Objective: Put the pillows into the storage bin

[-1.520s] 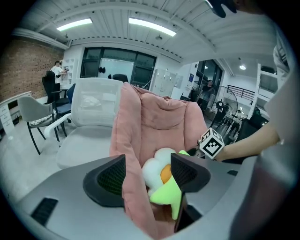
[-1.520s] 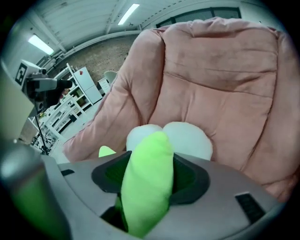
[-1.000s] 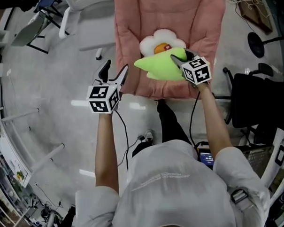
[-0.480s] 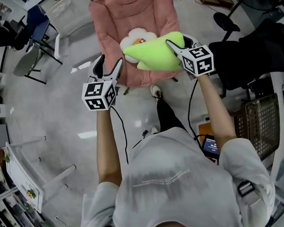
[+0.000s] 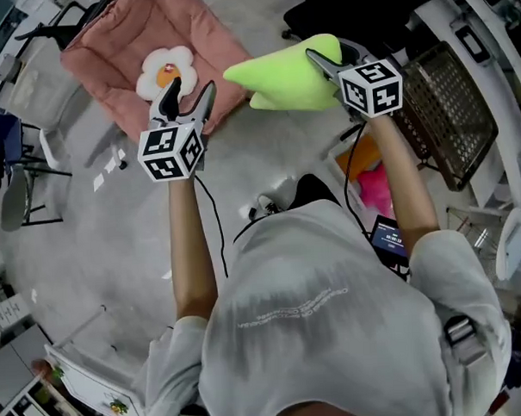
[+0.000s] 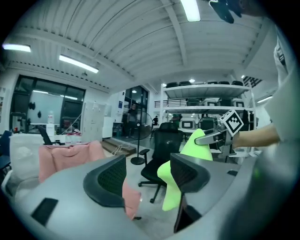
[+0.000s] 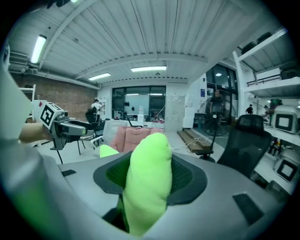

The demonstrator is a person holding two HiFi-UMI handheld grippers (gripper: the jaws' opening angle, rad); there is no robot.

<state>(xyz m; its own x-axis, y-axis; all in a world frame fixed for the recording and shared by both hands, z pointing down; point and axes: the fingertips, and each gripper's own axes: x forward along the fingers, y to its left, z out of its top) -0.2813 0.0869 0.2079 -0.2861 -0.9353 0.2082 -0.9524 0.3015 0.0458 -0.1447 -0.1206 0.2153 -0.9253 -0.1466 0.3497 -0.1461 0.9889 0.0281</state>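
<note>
A lime-green pillow (image 5: 280,74) hangs in the air with my right gripper (image 5: 323,58) shut on its right end. In the right gripper view the green pillow (image 7: 147,183) fills the gap between the jaws. My left gripper (image 5: 192,85) stands open and empty to the left of it, over the edge of a pink padded chair (image 5: 115,41). A white flower-shaped pillow (image 5: 166,69) with a yellow centre lies on that chair. A dark wire basket (image 5: 450,108) stands on the floor at the right. In the left gripper view the green pillow (image 6: 169,187) shows past the open jaws.
Black office chairs (image 5: 355,9) stand at the top behind the green pillow. Pink and orange items (image 5: 371,176) lie on the floor by the person's right side. A cable (image 5: 214,231) trails over the grey floor. Folding chairs (image 5: 18,183) stand at the left.
Both grippers have swung up and to the right, away from the pink chair, carrying the green pillow. The flower pillow stays on the chair. The wire basket has come into view.
</note>
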